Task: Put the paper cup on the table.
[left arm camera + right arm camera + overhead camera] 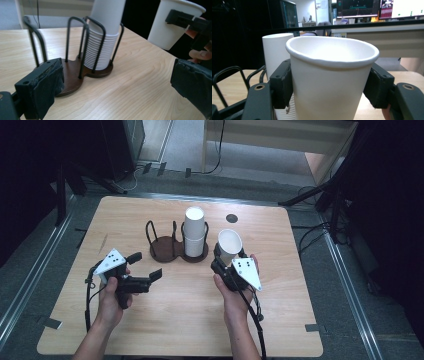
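While the right gripper has its two black jaws squeezed onto the sides of a single white paper cup, that cup is held upright in the air, just off to 3 o'clock of the cup stack and not touching it. The stack sits upside down in the right-hand ring of the wire cup holder, which is parked around the middle of the wooden table; the left-hand ring has nothing in it.

Progress-wise, it looks like one cup is already separated and in hand, mouth up. What's left is a guess: setting it down on the table somewhere, or parking it in the free ring of the holder. No cup is standing loose on the tabletop so far, so this seems like early days.

The left gripper hangs at about 7 o'clock of the holder with its jaws spread wide and nothing between them (pretty much just waiting, by the look of it).

View differences: the left gripper view gives the ribbed rims of the nested cups and the brown wooden base, which the high view is too far off to resolve. The right gripper view gets right up on the held cup's rolled rim and shows both pads pressed against its wall, plus some monitors way in the background.
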A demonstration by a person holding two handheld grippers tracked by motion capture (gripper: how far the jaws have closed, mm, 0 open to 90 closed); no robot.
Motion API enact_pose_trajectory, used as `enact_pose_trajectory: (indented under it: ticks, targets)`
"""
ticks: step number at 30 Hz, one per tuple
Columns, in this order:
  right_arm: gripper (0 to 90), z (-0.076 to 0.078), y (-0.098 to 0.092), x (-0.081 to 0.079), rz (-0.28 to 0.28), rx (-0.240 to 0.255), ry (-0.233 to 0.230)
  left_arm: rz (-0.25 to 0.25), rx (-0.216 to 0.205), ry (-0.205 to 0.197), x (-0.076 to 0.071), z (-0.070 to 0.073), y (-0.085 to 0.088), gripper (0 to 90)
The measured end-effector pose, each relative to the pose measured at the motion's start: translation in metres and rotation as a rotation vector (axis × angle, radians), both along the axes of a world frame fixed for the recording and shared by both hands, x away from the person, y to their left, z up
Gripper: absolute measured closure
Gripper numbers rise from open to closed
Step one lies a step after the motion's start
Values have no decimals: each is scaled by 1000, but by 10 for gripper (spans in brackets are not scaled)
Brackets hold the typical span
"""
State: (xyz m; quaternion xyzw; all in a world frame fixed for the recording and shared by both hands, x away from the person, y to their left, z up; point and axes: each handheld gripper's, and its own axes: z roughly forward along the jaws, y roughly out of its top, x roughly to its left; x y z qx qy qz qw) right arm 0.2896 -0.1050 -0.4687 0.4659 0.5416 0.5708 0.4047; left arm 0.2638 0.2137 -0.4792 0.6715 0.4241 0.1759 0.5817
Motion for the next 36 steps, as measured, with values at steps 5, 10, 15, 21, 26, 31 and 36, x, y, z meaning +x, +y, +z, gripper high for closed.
enact_pose_trajectory:
  ticks: [5,10,15,21,26,31,36]
  targets:
    - [340,-3,-9,7,-4,-7,-6,80,50,-10,-3,-8,14,0]
    - [337,-9,-20,18,-20,17,-13,138,58,-4,-8,-16,32,0]
    - [337,-14,-26,26,-21,19,-17,193,81,1,-15,-25,51,0]
    - [335,-21,-37,40,-25,3,0,251,86,34,-20,-40,71,0]
    - [320,-30,-49,55,-47,6,21,271,74,41,-25,-48,82,0]
    - [322,-38,-57,65,-60,1,42,283,83,56,-31,-57,93,0]
    - [323,-48,-67,78,-65,5,73,304,99,63,-40,-62,103,0]
